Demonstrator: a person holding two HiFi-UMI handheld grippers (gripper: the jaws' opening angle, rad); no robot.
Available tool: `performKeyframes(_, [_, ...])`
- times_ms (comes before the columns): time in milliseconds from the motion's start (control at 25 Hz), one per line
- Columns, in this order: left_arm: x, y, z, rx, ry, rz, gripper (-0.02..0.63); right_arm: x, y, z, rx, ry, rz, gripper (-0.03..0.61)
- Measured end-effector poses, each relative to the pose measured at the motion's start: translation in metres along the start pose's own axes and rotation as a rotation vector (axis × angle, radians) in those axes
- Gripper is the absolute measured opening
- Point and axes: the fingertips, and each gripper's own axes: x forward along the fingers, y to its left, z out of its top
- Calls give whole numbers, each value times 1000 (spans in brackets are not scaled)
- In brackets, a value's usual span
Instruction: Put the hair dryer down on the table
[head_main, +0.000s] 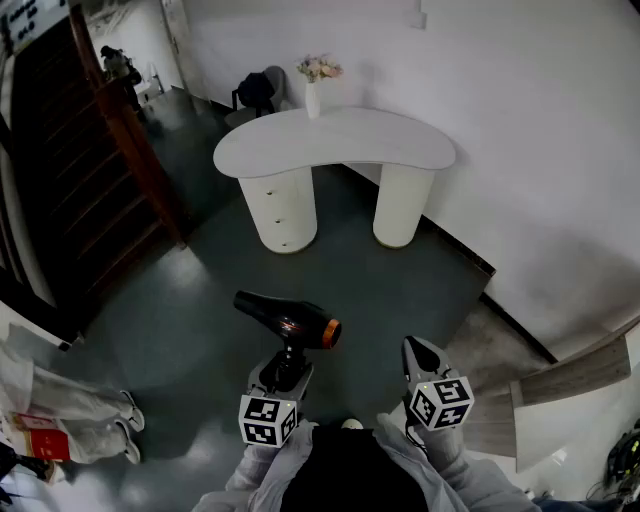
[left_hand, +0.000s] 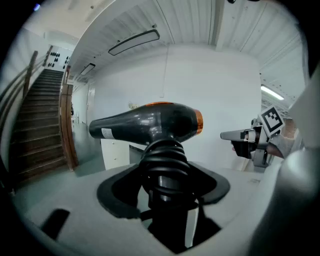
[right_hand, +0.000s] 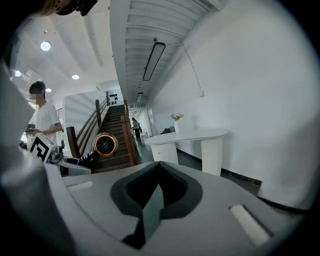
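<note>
presently pinching hair dryer (head_main: 288, 318) handle in left gripper (head_main: 287, 368), right gripper (head_main: 420, 352) pressed together. might twist loose, top-heavy, before reaching table (head_main: 340, 140).

The left tool (head_main: 287, 370) is held out in front, tilted slightly downward, its jaws clamped on the handle of the hair dryer (head_main: 288, 320). The right tool (head_main: 421, 356) points forward alongside it, jaws together and empty.

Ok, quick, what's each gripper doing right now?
Left gripper: closed on the hair dryer, gripping it by the handle.
Right gripper: closed, holding nothing.
</note>
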Motion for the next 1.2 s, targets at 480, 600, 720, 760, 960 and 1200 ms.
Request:
performKeyframes(480, [1, -13, -18, -31, 35, 34, 291, -6, -17, -26, 69, 28, -4, 12])
performKeyframes(600, [10, -9, -16, -27, 38, 42, 291, 3, -26, -25, 73, 35, -7, 12])
performKeyframes(720, [23, -2, -10, -35, 41, 47, 291, 19, -33, -19, 72, 42, -7, 12])
performKeyframes(760, [28, 2, -8, -39, 42, 47, 291, 25, -34, -16, 71, 43, -5, 12])
performKeyframes(960, [64, 26, 15, -33, 31, 47, 291, 68, -44, 4, 52, 43, 13, 12])
performKeyframes(1200, [114, 61, 67, -20, -13, 56, 291, 137, -59, 50, 14, 21, 42, 12])
